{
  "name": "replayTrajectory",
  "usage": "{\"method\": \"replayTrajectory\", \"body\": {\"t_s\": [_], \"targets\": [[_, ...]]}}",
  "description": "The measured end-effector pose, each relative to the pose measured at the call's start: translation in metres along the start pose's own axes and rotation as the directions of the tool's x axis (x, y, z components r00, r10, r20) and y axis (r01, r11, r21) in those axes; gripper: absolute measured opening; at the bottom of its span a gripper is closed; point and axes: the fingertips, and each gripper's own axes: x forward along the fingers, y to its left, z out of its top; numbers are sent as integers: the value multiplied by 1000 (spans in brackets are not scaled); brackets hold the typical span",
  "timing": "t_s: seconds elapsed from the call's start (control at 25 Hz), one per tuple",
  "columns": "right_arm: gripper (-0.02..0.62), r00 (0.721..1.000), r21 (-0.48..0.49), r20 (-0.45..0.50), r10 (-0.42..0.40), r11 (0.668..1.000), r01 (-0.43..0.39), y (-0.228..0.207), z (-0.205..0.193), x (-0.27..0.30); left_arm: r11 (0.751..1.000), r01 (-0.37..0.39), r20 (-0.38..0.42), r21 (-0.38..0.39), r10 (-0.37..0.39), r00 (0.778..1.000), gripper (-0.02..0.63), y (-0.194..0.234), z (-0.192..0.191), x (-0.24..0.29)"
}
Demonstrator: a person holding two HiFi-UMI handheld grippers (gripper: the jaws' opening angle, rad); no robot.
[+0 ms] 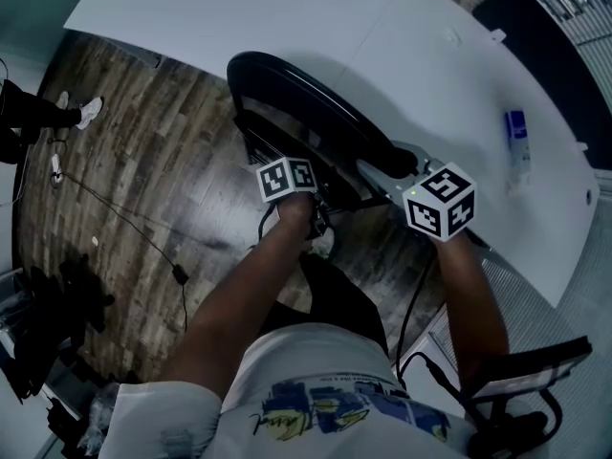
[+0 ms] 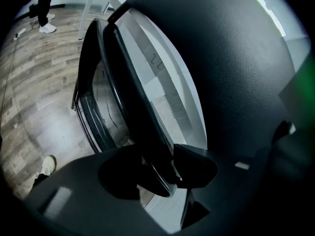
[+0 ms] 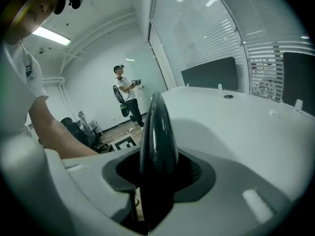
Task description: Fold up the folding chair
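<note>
The black folding chair (image 1: 287, 79) stands folded nearly flat against the edge of the white table (image 1: 430, 55). My left gripper (image 1: 290, 161) is at the chair's near side. In the left gripper view its dark pads (image 2: 197, 168) close on the chair's thin black rim (image 2: 157, 173), and the textured chair shell (image 2: 231, 58) fills the upper right. My right gripper (image 1: 373, 167) sits at the chair's right end. In the right gripper view the upright chair edge (image 3: 157, 132) stands between the grey jaws (image 3: 160, 181) with a dark gap on each side.
A small blue and white item (image 1: 516, 137) lies on the table at the right. Cables (image 1: 143, 237) trail over the wood floor to the left, near a person's white shoes (image 1: 86, 111). A black frame (image 1: 526, 381) stands at bottom right. Another person (image 3: 127, 95) stands far off.
</note>
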Motion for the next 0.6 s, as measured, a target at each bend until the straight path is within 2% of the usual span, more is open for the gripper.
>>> {"method": "replayTrajectory", "body": {"t_s": [0.32,0.44,0.6], "targets": [[146,1000,-55,-8,-20,998,20,-16,6,9,999,52,25,11,-53,998,212,1,18,-7],[146,1000,-48,-25,-4,999,3,-22,7,12,996,87,24,13,-88,996,212,-2,24,-4],[146,1000,-48,-14,-15,999,15,-25,10,16,995,97,19,24,-97,995,212,-1,28,-7]]}}
